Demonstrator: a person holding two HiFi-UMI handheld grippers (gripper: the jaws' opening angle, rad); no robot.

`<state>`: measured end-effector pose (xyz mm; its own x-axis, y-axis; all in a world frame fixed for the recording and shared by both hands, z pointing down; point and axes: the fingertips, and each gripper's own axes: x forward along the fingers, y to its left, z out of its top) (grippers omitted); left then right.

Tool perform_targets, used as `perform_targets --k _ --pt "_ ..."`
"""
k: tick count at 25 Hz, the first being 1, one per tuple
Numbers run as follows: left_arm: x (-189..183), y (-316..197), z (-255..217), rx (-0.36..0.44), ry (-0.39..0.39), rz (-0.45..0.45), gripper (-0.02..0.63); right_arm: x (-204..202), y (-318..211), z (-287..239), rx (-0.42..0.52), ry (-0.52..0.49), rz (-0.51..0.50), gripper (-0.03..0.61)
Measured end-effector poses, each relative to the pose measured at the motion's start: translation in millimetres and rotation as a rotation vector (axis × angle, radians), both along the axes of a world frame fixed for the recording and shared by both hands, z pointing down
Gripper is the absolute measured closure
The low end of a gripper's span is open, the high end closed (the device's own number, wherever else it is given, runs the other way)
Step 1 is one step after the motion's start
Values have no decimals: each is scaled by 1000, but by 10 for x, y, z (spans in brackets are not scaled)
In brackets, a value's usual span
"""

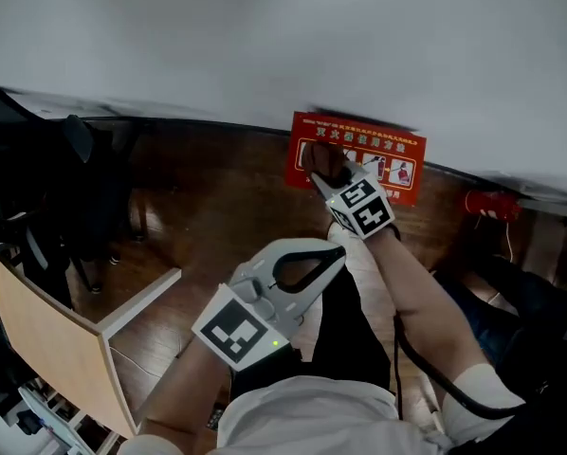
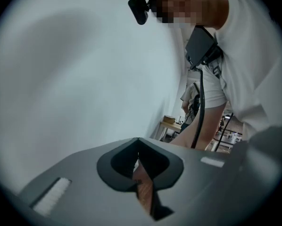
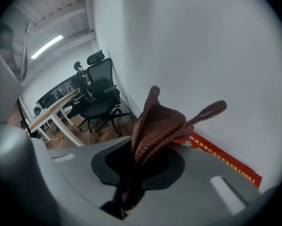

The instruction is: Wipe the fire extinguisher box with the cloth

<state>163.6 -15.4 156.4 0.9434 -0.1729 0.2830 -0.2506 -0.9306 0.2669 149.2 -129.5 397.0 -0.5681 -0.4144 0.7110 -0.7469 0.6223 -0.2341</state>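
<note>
White wall is meeting wooden floor; at twelve o'clock, right gripper is clenching brown knitted cloth over red rectangular fire extinguisher box; left gripper is resting clenched, empty.

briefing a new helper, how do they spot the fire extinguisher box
Follow the white wall down to the wooden floor. The fire extinguisher box stands there: a flat red front with printed text and pictures, unlike the plain red object to its right.
</note>
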Motion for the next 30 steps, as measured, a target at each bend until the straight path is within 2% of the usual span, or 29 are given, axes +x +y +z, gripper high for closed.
perform_targets --k 8,21,30 --pt "340 -128 327 -8 -15 97 614 479 -187 470 -41 11 101 526" --pt "814 -83 512 -33 -40 260 614 1885 191 670 -111 49 323 526" --pt "1303 -114 672 -42 -56 323 614 2568 389 754 -123 8 392 526"
